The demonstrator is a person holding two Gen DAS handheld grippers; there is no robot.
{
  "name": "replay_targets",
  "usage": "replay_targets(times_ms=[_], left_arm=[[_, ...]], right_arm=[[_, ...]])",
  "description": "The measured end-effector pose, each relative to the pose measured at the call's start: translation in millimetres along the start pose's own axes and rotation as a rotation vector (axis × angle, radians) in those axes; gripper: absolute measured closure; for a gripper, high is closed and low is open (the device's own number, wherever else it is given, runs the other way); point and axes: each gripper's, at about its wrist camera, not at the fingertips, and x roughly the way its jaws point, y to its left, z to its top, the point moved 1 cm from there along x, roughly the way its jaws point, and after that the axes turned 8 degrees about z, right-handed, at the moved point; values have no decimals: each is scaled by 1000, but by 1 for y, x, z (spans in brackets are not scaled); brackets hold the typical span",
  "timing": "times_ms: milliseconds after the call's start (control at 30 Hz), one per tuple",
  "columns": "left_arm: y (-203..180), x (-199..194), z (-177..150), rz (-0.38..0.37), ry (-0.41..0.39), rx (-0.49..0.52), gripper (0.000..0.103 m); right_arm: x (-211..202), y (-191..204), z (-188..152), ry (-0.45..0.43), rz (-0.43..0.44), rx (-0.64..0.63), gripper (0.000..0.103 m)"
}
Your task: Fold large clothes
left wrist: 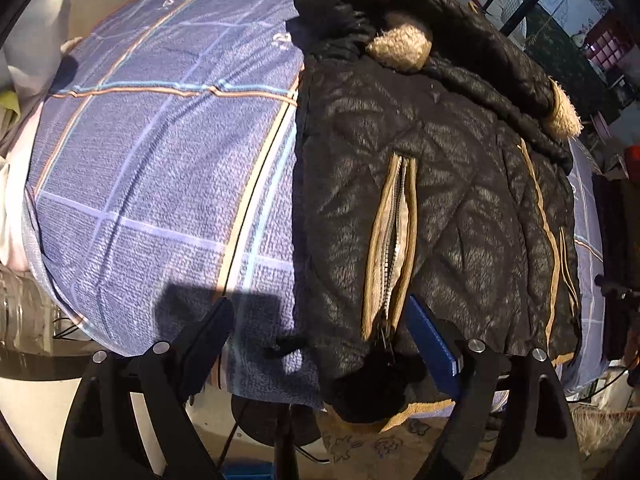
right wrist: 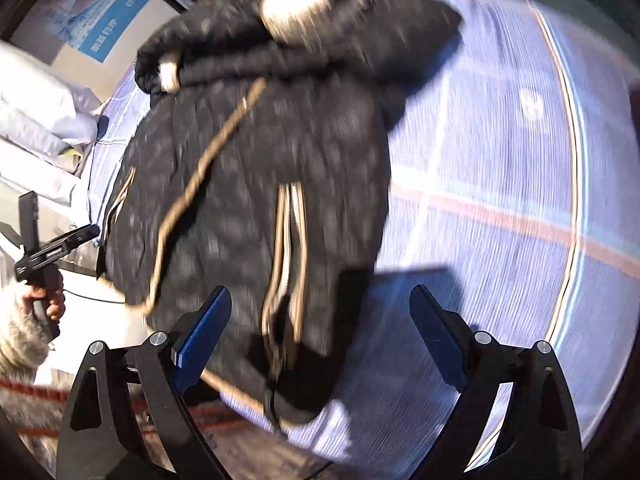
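Jacket [left wrist: 432, 184], black and quilted, lay on the plaid bedsheet [left wrist: 160, 160]. Left tongs [left wrist: 320, 340] and right tongs [right wrist: 320, 320] were both spread, pinching nothing.

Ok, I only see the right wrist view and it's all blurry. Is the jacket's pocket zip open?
Observer: Yes. In the left wrist view the zip on the jacket gapes open, and its metal teeth show.
Operator: Is the left tool holding the jacket?
Observer: No. The left tool is open, with its fingers spread either side of the jacket's near corner.
Operator: What's the pale fluffy bit at the top?
Observer: It's curly tan fleece poking out by the collar. It looks sharp in the left wrist view.
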Motion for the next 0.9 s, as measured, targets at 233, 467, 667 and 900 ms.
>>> replay_targets(times_ms=[233, 467, 667, 900], left_arm=[[-9, 42, -20, -82, 102, -41, 19], [-29, 18, -10, -65, 94, 2, 79], [-43, -96, -9, -67, -80, 114, 81], [-55, -46, -55, -1, 55, 92, 64]], right_arm=[[49, -22, -47, 79, 122, 211, 34], [45, 2, -25, 77, 166, 149, 84], [-62, 42, -15, -21, 202, 26, 85], [-62, 29, -42, 52, 110, 70, 78]])
